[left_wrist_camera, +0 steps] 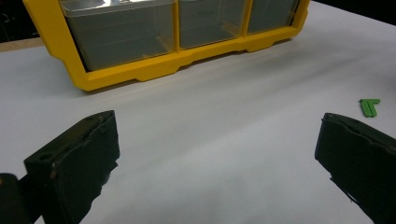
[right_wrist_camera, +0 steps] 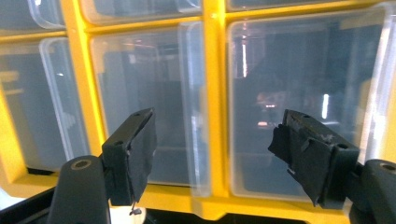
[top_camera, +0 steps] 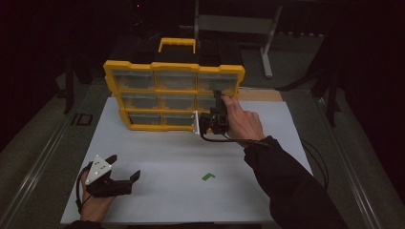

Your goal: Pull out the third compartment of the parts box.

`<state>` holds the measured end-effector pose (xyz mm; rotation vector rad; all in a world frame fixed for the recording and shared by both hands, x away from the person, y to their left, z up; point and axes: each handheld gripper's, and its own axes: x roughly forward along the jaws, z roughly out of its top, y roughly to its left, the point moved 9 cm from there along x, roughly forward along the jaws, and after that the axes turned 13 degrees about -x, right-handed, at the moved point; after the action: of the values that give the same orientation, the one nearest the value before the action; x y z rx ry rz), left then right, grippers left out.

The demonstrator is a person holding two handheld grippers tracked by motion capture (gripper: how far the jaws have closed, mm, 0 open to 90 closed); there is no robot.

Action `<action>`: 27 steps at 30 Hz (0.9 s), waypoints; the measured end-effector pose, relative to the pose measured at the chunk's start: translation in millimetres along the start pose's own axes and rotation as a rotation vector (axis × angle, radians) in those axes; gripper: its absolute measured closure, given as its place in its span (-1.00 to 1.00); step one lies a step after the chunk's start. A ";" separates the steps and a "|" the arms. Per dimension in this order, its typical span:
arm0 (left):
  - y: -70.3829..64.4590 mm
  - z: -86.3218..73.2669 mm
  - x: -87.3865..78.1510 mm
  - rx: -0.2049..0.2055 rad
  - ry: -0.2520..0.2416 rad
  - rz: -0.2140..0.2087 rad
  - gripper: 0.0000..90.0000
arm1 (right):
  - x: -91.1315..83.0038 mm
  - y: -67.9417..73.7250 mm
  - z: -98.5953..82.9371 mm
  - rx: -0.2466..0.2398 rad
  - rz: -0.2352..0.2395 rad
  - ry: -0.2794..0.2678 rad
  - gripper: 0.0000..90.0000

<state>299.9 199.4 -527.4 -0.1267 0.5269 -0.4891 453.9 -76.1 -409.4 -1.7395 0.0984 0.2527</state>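
Nearest you, your left gripper (top_camera: 125, 168) rested on the smooth white table (top_camera: 167, 157), its matte black jaws spread wide and holding nothing. A small flat green L-shaped piece (top_camera: 208, 176) lay on the table off to its right, well apart. Farther out, your right gripper (top_camera: 216, 98) was raised against the yellow plastic organizer (top_camera: 174, 68), which stood upright at the table's far edge. Its jaws were parted and gripped nothing, straddling the yellow divider (right_wrist_camera: 215, 93) between 2 clear, glossy, rectangular bins (right_wrist_camera: 303, 102) at the grid's right side.
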 end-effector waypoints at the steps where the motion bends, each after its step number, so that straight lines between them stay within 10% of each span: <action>1: 0.0 0.0 0.0 0.000 0.000 0.000 -1.00 | -0.9 -2.2 -0.7 0.001 -0.007 -0.001 -0.38; 27: -0.1 -0.7 1.2 0.000 0.005 -0.002 -1.00 | -2.9 -69.4 -23.8 0.008 -0.129 0.049 -0.28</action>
<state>300.5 198.7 -528.6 -0.1257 0.5316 -0.4918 468.2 -86.8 -338.1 -1.7369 0.0230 0.1150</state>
